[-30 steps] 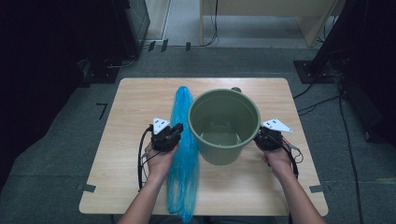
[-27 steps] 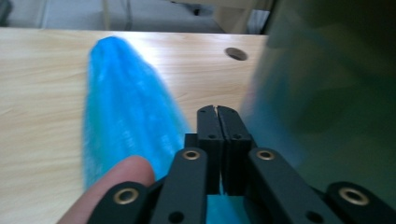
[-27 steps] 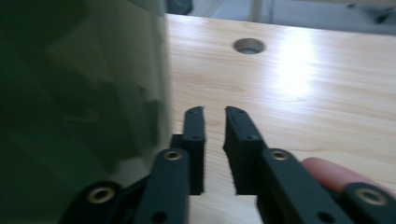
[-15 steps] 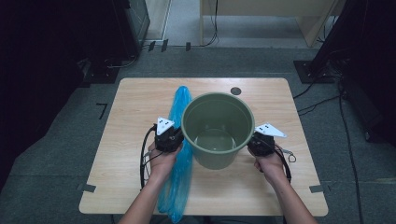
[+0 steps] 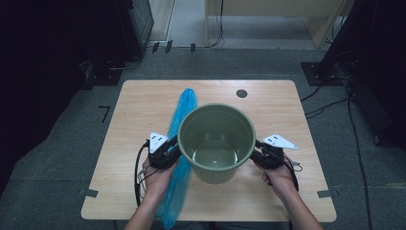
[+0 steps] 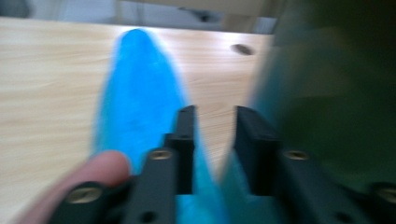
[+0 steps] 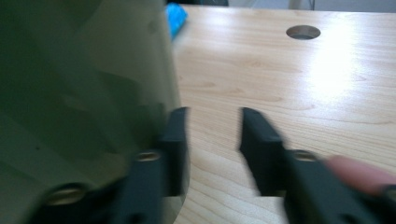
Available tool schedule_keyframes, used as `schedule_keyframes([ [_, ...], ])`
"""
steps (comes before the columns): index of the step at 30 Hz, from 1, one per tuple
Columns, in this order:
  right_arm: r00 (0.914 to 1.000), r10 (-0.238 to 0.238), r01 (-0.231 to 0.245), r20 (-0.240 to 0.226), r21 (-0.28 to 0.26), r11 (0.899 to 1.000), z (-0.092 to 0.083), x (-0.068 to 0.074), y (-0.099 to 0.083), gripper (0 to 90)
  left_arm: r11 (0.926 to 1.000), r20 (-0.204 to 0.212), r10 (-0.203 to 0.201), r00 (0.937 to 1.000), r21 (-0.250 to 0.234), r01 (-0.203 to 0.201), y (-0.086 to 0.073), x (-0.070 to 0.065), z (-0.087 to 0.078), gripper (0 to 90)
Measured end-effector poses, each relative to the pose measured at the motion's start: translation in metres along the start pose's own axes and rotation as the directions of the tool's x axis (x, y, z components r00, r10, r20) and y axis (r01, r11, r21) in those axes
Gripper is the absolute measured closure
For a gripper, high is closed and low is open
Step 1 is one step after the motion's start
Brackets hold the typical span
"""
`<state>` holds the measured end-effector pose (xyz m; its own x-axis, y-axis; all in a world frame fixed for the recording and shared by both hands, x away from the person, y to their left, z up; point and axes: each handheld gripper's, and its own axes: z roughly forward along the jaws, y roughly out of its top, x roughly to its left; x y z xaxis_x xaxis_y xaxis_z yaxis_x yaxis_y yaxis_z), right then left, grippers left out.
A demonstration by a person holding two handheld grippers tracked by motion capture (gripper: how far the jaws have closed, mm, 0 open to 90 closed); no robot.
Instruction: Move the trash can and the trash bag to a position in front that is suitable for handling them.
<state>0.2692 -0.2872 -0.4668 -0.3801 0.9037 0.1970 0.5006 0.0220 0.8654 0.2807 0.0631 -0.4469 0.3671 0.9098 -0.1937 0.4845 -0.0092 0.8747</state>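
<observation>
A round olive-green plastic bucket (image 5: 216, 143) is seen upright on the light wooden table (image 5: 287, 110), near its middle, with a long crumpled blue plastic bag (image 5: 179, 163) laid just beside it on the left. The left gripper (image 5: 174, 152) is placed at the bucket's left wall and the right gripper (image 5: 254, 152) at its right wall. In both gripper views the jaws are parted with nothing clamped between them; they have just been opening. The bucket wall is seen beside each gripper's inner jaw.
</observation>
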Motion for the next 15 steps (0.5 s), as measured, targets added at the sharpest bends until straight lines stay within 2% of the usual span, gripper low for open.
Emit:
schedule_keyframes([
  [1,0.9999,0.014,-0.014,0.005,-0.009,1.0,-0.006,-0.006,-0.001,46.1,0.9994,-0.029,-0.015,0.9995,0.031,0.016,-0.004,0.011,-0.001,53.5],
  [2,0.9997,0.009,-0.009,0.024,-0.015,1.0,-0.01,-0.011,-0.003,40.8,0.9983,-0.037,-0.033,0.9988,0.047,0.035,-0.007,0.018,-0.001,48.8],
  [3,0.9997,0.009,-0.009,0.024,-0.015,1.0,-0.01,-0.011,-0.003,40.8,0.9983,-0.037,-0.033,0.9988,0.047,0.035,-0.007,0.018,-0.001,44.0],
  [4,0.9987,0.0,0.001,0.05,-0.018,1.0,-0.013,-0.015,-0.006,36.2,0.9969,-0.042,-0.045,0.9981,0.062,0.048,-0.011,0.025,-0.002,44.0],
  [5,0.9975,-0.002,0.003,0.071,-0.009,1.0,-0.016,-0.02,-0.009,31.9,0.9953,-0.046,-0.057,0.9973,0.075,0.061,-0.014,0.032,-0.003,40.3],
  [6,0.9956,0.005,-0.006,0.093,0.009,1.0,-0.019,-0.026,-0.013,26.8,0.993,-0.052,-0.068,0.9964,0.093,0.072,-0.018,0.038,-0.003,36.8],
  [7,0.9886,0.008,-0.017,0.15,0.058,0.998,-0.022,-0.038,-0.022,17.0,0.9909,-0.062,-0.067,0.9958,0.112,0.074,-0.02,0.043,-0.003,27.4],
  [8,0.984,0.012,-0.028,0.177,0.083,0.996,-0.023,-0.044,-0.028,14.1,0.9891,-0.069,-0.071,0.9951,0.124,0.079,-0.023,0.047,-0.003,24.4],
  [9,0.984,0.012,-0.028,0.177,0.083,0.996,-0.023,-0.044,-0.028,14.1,0.9873,-0.083,-0.081,0.9933,0.13,0.091,-0.025,0.051,-0.005,24.4],
  [10,0.9773,0.031,-0.059,0.21,0.127,0.99,-0.025,-0.056,-0.04,12.0,0.9841,-0.11,-0.087,0.9901,0.145,0.103,-0.027,0.057,-0.005,23.4],
  [12,0.9715,0.048,-0.09,0.232,0.175,0.98,-0.025,-0.065,-0.049,4.9,0.9826,-0.117,-0.085,0.9895,0.155,0.103,-0.028,0.059,-0.005,20.4],
  [14,0.9668,0.039,-0.093,0.252,0.205,0.974,-0.026,-0.071,-0.053,3.5,0.9807,-0.11,-0.088,0.99,0.165,0.105,-0.031,0.06,-0.005,18.2],
  [15,0.9641,0.042,-0.098,0.262,0.203,0.974,-0.026,-0.073,-0.054,3.5,0.9808,-0.106,-0.085,0.9907,0.166,0.102,-0.032,0.059,-0.004,17.8],
])
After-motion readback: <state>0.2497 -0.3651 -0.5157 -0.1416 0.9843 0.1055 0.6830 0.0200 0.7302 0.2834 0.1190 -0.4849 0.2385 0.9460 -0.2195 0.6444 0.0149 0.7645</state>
